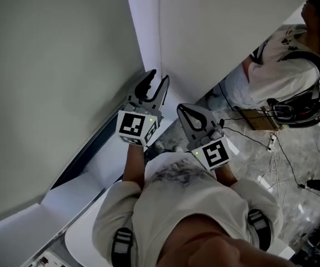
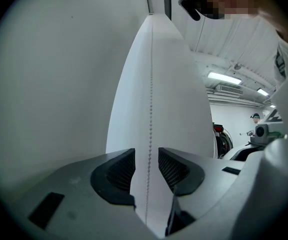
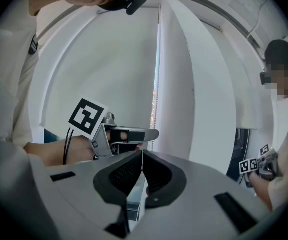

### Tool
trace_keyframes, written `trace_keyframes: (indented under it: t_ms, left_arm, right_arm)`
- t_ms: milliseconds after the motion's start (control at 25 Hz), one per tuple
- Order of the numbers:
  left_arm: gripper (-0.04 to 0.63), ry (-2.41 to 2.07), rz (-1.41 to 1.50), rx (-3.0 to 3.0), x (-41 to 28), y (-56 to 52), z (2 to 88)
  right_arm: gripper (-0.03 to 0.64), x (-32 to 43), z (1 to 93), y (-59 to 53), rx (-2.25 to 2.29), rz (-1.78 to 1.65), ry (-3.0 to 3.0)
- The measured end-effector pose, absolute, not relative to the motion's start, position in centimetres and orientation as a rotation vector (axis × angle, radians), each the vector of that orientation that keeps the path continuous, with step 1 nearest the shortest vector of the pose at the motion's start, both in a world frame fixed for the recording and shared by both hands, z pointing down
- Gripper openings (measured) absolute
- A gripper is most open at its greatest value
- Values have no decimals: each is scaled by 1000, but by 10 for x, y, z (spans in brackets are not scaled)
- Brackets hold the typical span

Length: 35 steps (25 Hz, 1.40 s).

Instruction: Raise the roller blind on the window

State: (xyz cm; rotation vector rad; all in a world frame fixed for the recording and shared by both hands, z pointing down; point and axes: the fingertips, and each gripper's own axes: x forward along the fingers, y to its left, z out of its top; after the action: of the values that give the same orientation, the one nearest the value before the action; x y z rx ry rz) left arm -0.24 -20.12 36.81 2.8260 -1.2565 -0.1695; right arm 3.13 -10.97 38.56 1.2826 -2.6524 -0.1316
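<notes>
1. The right gripper (image 3: 142, 159) is found clenched. Its two dark ribbed pads are pressed together on a thin strand of the bead chain (image 3: 153, 109), which is caught at the very tips.
2. The left gripper (image 2: 146, 156) is released. Its jaws are held apart and the chain is passed straight through the gap, with no pad seen pressing on it.
3. The long axis of the chain is set upright, in line with the jaws of both grippers, which are pointed upward. In the right gripper view the left gripper is seen beyond the right one, so it is judged to be placed higher on the chain. Whether both are on the same strand cannot be told.
4. The coming pull is judged to be made along the chain, and the left jaws should be closed before the right grip is loosened.
5. The chain is made of small round white beads, probably smooth plastic, so slipping is to be feared.
6. The roller blind (image 1: 54, 65) is seen left of the grippers as a flat, matte, grey-green sheet. It is lowered close to the white window sill (image 1: 15, 230), so the raising is judged as hardly started.
7. A smooth white wall (image 2: 174, 84) is found behind the chain.
8. Farther away, another person (image 1: 282, 65) and loose cables (image 1: 274, 166) on a pale floor are visible.
</notes>
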Motion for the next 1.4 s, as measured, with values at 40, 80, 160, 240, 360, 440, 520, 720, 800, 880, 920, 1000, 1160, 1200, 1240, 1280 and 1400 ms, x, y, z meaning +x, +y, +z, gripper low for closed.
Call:
trace_keyframes:
  t_ms: [40,80,160,240,360,440,520,720,800,880,920,1000,1160,1200,1240,1280,1400]
  left_arm:
    - [143,-1249,-174,2827,-2,-203,367]
    - [143,-1240,-178,2827,-1,-204,366]
    - [141,-1213,-180,2832,1,-207,368]
    - [105,-1201,-178,2838,2,-208,370]
    - [31,-1203,-175,2843,4,-211,373]
    - [14,-1194,-167,2849,6,-210,375]
    - [11,-1185,-162,2852,3,-207,372]
    - [9,-1154,-179,2828,-4,-192,379]
    - [9,-1139,-190,2807,-7,-183,387]
    - [9,-1134,-189,2786,-11,-174,390]
    - [9,-1140,-183,2780,-14,-170,389]
    - [9,-1181,-158,2789,-19,-162,387]
    - [9,-1274,-137,2815,-25,-152,390]
    - [8,-1282,-141,2806,-26,-151,391]
    - [8,-1291,-143,2797,-27,-150,392]
    - [8,-1299,-143,2789,-28,-149,393]
    - [8,-1306,-142,2771,-29,-146,396]
  right_arm:
    - [63,32,384,-110,1292,-128,-2646]
    - [63,33,384,-110,1304,-123,-2639]
    - [63,35,386,-111,1326,-118,-2623]
    - [63,38,389,-112,1337,-118,-2611]
    - [63,44,393,-114,1345,-112,-2602]
    - [63,45,393,-114,1346,-110,-2602]
    - [63,42,388,-114,1342,-117,-2610]
    - [63,35,381,-115,1323,-138,-2658]
    - [63,31,379,-115,1305,-148,-2677]
    - [63,24,368,-115,1277,-159,-2697]
    - [63,20,360,-114,1261,-162,-2710]
    - [63,12,344,-112,1228,-176,-2742]
    - [63,1,322,-112,1168,-234,-2783]
    - [63,-1,318,-112,1152,-243,-2794]
    - [63,-4,315,-113,1132,-249,-2806]
    - [63,-7,311,-113,1111,-252,-2817]
    - [63,-16,299,-114,1058,-264,-2843]
